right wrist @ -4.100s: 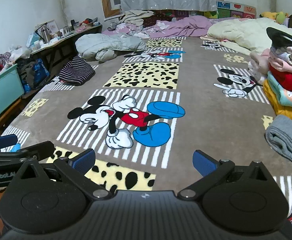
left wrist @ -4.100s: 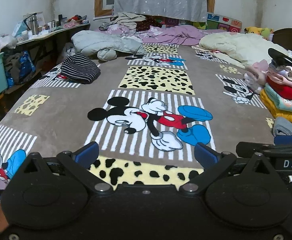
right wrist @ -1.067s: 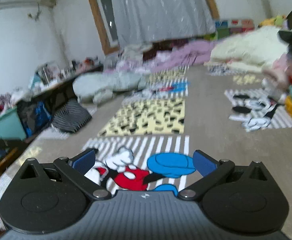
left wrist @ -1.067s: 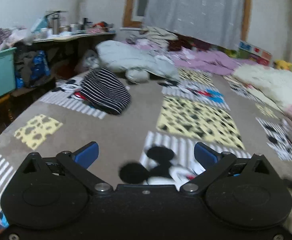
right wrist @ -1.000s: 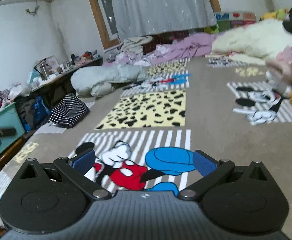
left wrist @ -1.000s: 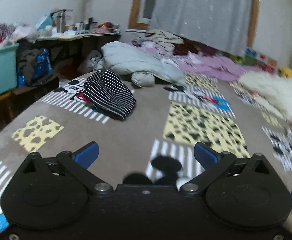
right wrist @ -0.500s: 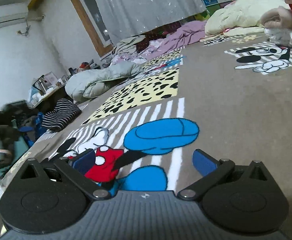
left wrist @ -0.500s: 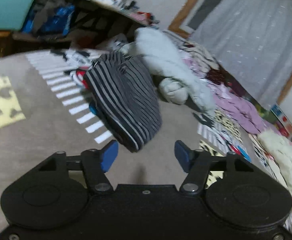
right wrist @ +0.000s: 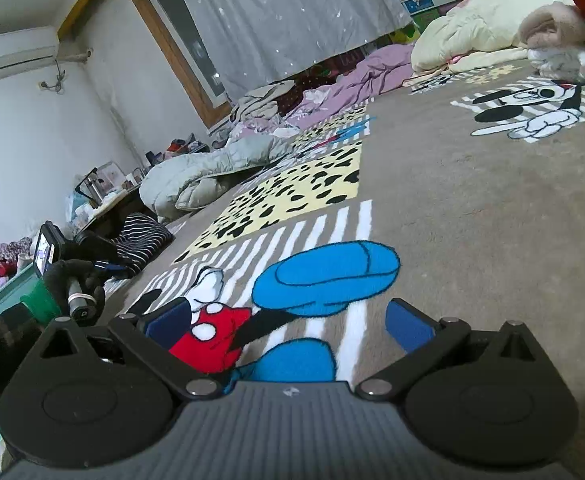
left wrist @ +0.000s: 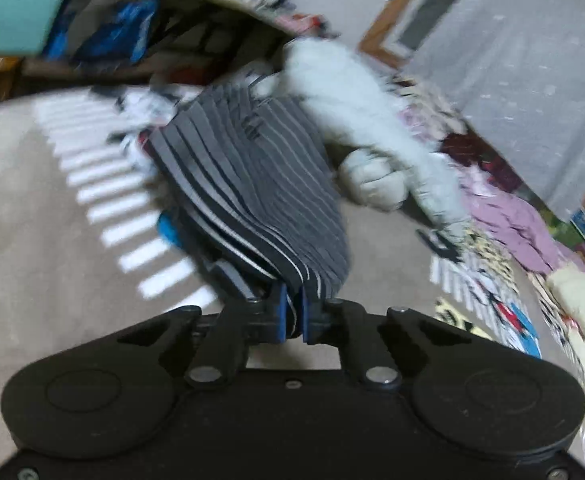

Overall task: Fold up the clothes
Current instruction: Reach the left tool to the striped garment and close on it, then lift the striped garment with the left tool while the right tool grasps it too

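My left fingers [left wrist: 293, 317] pinch the striped shirt's [left wrist: 252, 184] hem at the bed's [right wrist: 472, 208] edge; right fingers [right wrist: 288, 326] spread, waiting.

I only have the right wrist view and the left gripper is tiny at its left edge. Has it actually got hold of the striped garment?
Observer: Yes. In the left wrist view the left gripper is shut on the near edge of the striped garment, with fabric pinched between its blue pads.
Operator: Is the garment lifted clear?
Observer: Most of it looks bunched on the blanket; blur hides whether any is raised.
Operator: What lies beyond it?
Observer: A pale grey padded jacket touches its far side.
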A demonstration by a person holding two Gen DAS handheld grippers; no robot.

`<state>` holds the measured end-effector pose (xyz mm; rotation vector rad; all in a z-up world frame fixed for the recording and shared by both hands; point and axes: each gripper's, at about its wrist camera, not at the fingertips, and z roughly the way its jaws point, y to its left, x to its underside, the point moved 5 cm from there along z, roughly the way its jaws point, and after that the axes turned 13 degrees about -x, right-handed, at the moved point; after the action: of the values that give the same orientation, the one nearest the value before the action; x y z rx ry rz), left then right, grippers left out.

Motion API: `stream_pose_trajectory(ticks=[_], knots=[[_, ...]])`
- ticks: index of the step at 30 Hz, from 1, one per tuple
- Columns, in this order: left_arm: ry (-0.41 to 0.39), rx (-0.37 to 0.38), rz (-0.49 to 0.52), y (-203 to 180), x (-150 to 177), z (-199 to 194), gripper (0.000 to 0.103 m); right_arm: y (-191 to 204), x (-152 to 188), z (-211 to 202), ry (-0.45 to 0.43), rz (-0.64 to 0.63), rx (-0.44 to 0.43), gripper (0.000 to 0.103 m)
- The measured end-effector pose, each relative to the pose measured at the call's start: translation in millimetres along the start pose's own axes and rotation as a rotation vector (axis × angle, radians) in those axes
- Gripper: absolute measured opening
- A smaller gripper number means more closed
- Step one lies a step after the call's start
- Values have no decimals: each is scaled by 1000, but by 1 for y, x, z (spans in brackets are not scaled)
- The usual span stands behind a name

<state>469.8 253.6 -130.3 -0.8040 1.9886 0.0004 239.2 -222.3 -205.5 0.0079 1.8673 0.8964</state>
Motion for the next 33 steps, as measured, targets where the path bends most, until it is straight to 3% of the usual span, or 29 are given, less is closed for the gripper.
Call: stream_pose_trajectory(ticks=[6, 13, 19, 24, 28, 33], knots=[[-152, 108, 215, -31, -5, -89, 3, -1, -1, 0, -8, 3, -5, 103], [-203, 232, 365, -43, 23, -208, 3, -1, -1, 1, -8, 4, -4, 103], [-145, 320, 462, -49, 87, -297, 3, -2, -3, 2, 8, 21, -1, 103], [-89, 438, 602, -60, 157, -365, 3, -4, -10, -4, 65, 102, -34, 103], [-39, 521, 722, -69, 212, -403, 3, -2, -12, -42, 101, 235, -56, 103], [19, 626, 798, -80, 261, -436, 3, -14, -18, -118, 52, 349, -28, 103]])
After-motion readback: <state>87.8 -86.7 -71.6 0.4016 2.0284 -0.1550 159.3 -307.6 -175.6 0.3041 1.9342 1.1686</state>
